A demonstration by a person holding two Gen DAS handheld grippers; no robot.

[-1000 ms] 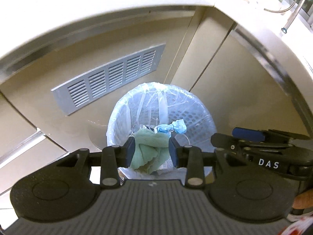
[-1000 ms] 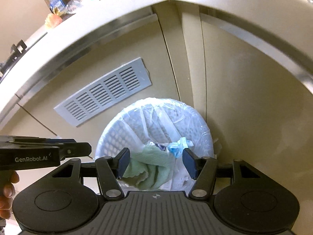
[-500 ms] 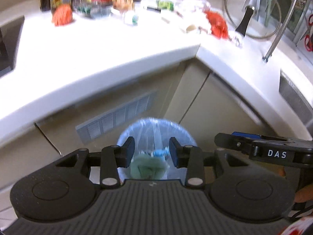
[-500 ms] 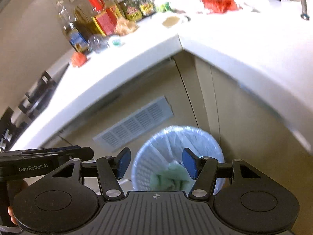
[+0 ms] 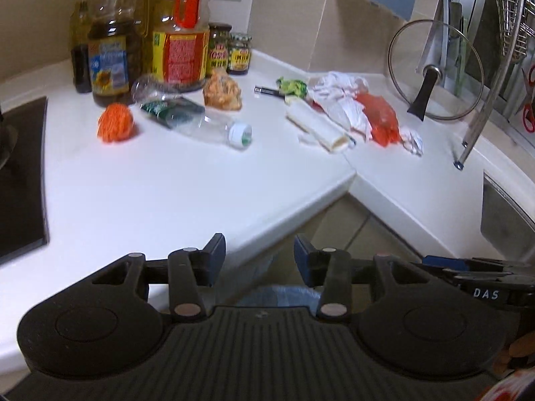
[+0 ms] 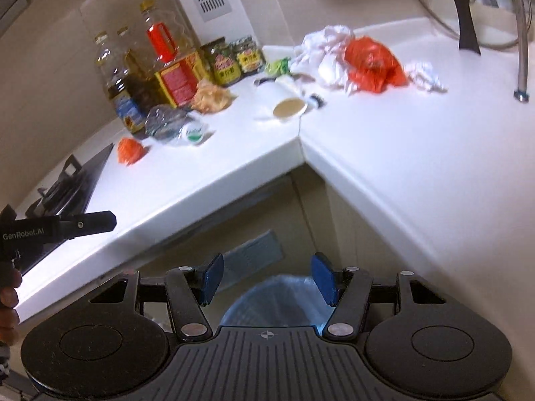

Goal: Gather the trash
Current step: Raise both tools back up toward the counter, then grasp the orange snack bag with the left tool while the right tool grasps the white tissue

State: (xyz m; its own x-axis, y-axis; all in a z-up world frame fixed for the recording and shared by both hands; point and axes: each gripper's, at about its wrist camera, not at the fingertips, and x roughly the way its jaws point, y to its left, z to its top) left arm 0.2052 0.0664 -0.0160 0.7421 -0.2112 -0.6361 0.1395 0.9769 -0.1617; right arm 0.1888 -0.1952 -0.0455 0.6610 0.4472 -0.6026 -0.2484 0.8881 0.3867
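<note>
Trash lies on the white corner countertop [image 5: 160,180]: an orange crumpled wad [image 5: 115,123], a crushed clear plastic bottle [image 5: 194,118], a paper cup on its side [image 5: 317,127], an orange plastic bag [image 5: 379,117] and white crumpled paper [image 5: 341,92]. My left gripper [image 5: 259,255] hangs at the counter's front edge; its jaws are opening with nothing between them. My right gripper [image 6: 267,277] is open and empty above the bin lined with a clear bag [image 6: 277,300]. The same cup [image 6: 287,100], orange bag [image 6: 371,60] and bottle [image 6: 174,125] show in the right wrist view.
Oil bottles [image 5: 110,40] and jars [image 5: 219,48] stand at the back wall. A black stove [image 5: 20,180] borders the counter on the left. A glass lid [image 5: 434,70] leans at the right, next to a dish rack [image 5: 511,16] and a sink [image 5: 505,220].
Both grippers have risen from just over the bin to counter height, so the countertop trash has come into view. The green cloth and blue scrap stayed in the bin. The left jaws stand wider.
</note>
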